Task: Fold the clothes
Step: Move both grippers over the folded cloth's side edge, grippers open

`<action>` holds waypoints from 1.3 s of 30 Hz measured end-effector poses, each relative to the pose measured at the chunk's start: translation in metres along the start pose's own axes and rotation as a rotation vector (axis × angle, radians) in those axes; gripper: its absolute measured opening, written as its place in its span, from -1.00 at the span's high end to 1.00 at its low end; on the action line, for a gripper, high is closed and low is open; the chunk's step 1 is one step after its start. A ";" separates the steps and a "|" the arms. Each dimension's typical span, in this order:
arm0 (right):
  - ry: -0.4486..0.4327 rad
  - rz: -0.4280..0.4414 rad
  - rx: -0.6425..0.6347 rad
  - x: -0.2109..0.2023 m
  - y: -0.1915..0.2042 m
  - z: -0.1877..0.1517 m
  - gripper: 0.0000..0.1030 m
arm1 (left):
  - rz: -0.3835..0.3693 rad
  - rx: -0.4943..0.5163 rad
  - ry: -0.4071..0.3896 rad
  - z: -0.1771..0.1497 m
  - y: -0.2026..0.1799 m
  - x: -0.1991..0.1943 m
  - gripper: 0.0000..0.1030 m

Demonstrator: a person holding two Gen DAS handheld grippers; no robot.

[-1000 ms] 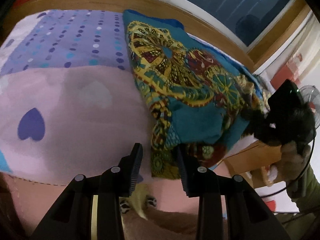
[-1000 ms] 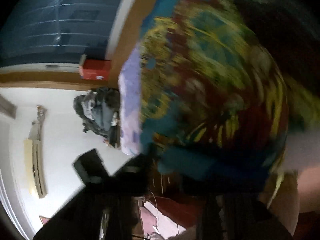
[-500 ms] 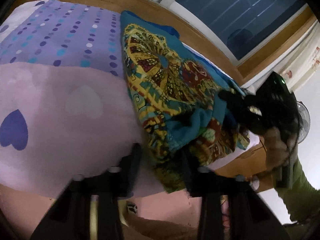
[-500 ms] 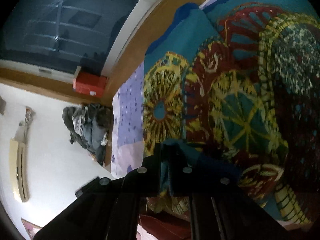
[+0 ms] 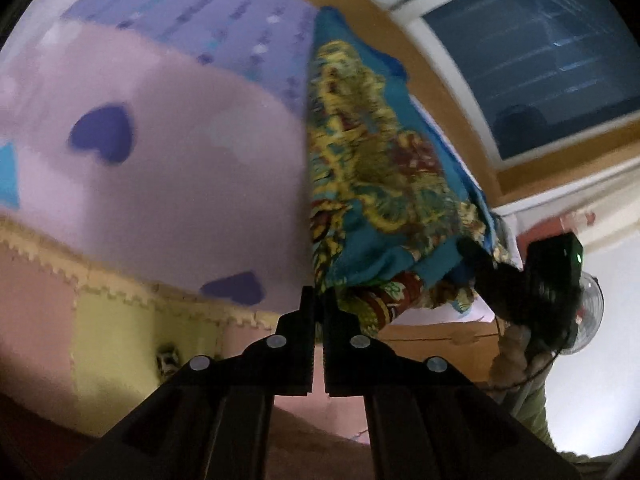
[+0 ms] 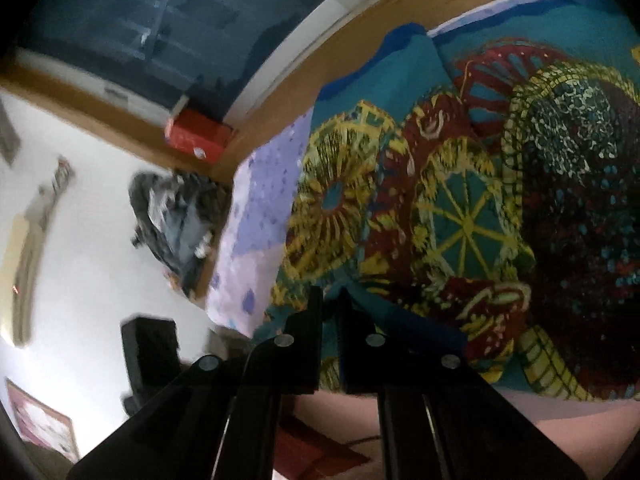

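A teal garment (image 5: 372, 184) printed with yellow and red wheel patterns lies on the bed sheet (image 5: 168, 168), its near edge lifted off the bed. My left gripper (image 5: 319, 300) is shut on the garment's near left corner. In the right wrist view the same garment (image 6: 460, 208) fills the right half. My right gripper (image 6: 330, 300) is shut on a fold of its near edge. The right gripper (image 5: 492, 276) also shows in the left wrist view at the far right, held by a hand (image 5: 516, 356) and pinching the cloth.
The bed carries a pink and lilac sheet with purple hearts and dots; a wooden headboard (image 5: 404, 28) and dark window (image 5: 532, 48) lie beyond. A fan (image 5: 588, 312) stands at the right. A red box (image 6: 198, 136), a dark clothes pile (image 6: 176, 216) and a black speaker (image 6: 150, 352) are on the left.
My left gripper closed from open onto the garment's near corner and lifted it. The right gripper kept its hold and rose, pulling the near edge up.
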State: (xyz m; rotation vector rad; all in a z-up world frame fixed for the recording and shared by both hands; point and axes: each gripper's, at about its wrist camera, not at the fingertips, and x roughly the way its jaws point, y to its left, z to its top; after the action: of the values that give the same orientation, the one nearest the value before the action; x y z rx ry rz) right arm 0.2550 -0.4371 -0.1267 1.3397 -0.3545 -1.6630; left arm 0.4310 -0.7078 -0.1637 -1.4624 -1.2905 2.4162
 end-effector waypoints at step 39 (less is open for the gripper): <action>0.153 -0.307 -0.982 0.070 0.132 -0.109 0.97 | 0.067 0.260 -0.163 -0.033 -0.032 -0.011 0.97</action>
State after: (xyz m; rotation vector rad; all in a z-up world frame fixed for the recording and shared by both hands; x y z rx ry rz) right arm 0.4159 -0.5267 -0.1152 0.7606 0.7198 -1.6060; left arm 0.4503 -0.6708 -0.1412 -1.2831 -0.9163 2.6726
